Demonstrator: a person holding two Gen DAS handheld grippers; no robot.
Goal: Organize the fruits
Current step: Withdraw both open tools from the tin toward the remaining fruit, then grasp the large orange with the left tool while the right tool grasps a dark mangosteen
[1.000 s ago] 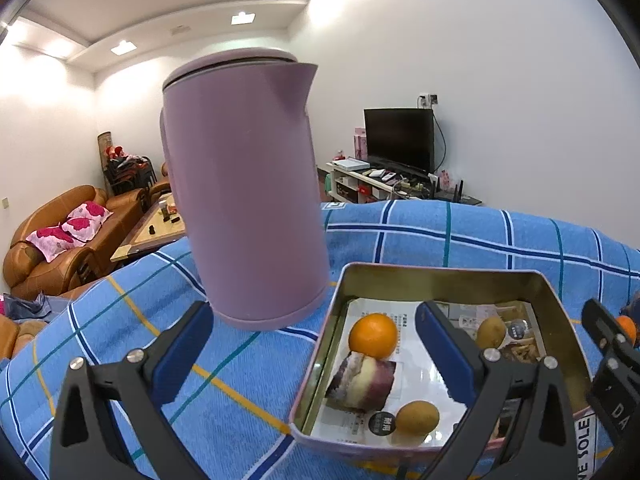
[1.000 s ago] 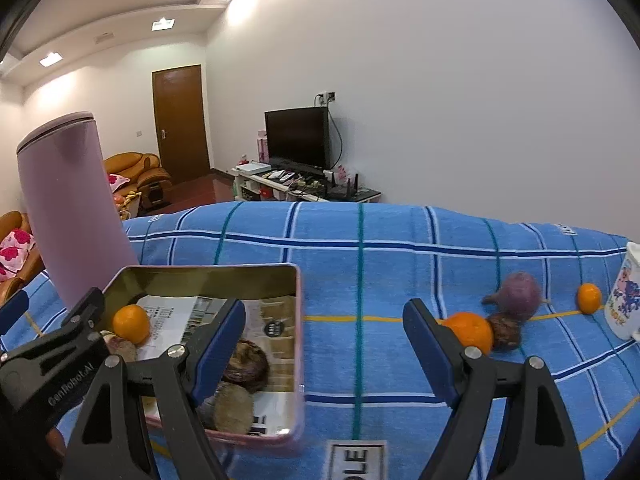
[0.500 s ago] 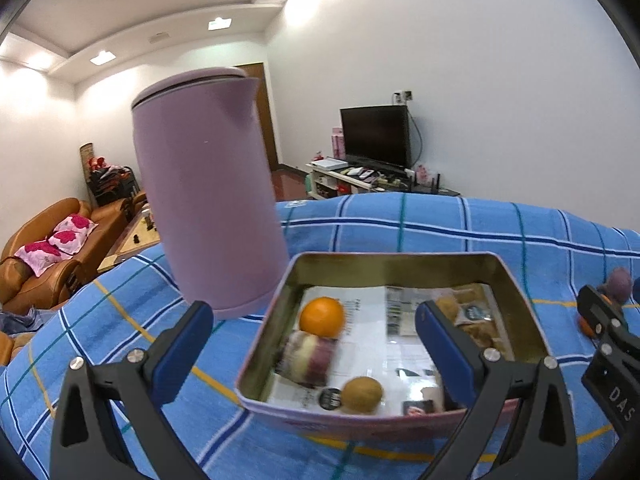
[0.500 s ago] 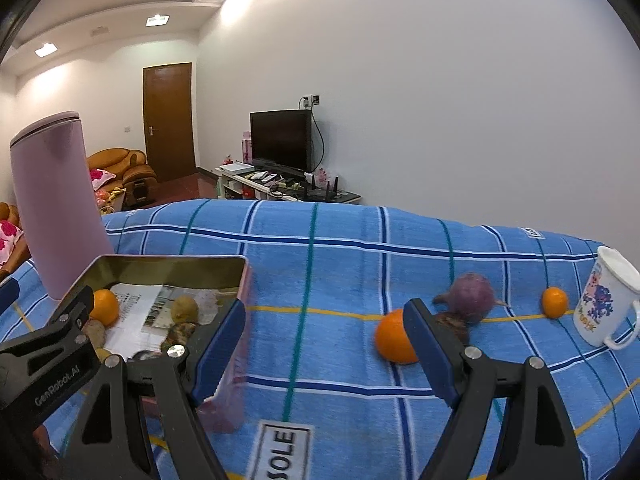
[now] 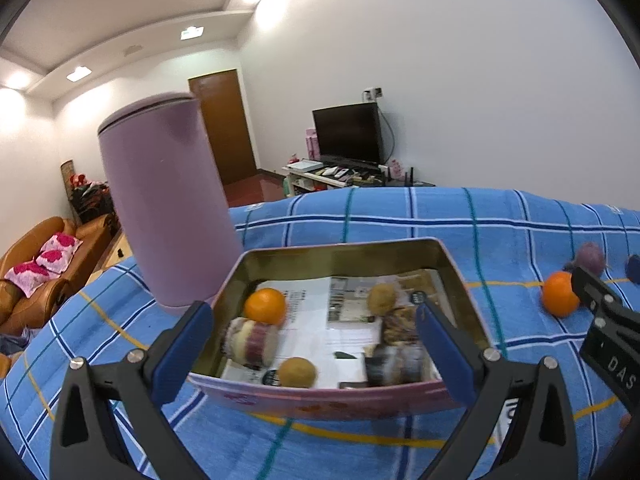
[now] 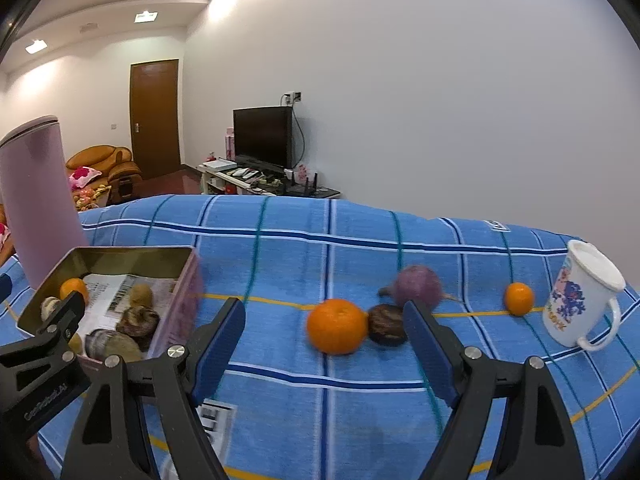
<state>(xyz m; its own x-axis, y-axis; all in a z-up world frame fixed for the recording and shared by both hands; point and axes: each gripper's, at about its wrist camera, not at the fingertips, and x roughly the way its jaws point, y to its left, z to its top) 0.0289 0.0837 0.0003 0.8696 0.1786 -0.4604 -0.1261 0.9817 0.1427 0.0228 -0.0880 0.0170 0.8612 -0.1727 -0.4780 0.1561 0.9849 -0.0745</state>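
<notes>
Left gripper (image 5: 316, 344): jaws wide apart, nothing held. It frames the tin (image 5: 460, 268) so the contents stay in sight. Kettle (image 5: 164, 208) stands at 10 o'clock, touching the tin's far-left corner, out of the way.

In the tin, on printed paper: small orange (image 5: 266, 306) far left, a striped purple-white piece (image 5: 252, 342) just under it, a brown fruit (image 5: 297, 372) near the front wall, dark lumps at right, blurred.

Right gripper (image 6: 324, 344): jaws also spread wide, empty. It points at the loose fruit, my guess being that the big orange (image 6: 337, 326) at 12 o'clock is the next pick.

Loose on the cloth (image 6: 280, 248):
- big orange: round, bright
- dark brown fruit (image 6: 387, 324): touching its right side
- purple fruit (image 6: 418, 286): just behind, dull skin
- small orange (image 6: 519, 298): at 2 o'clock, beside the mug (image 6: 580, 300)

Four fruits not yet in.
</notes>
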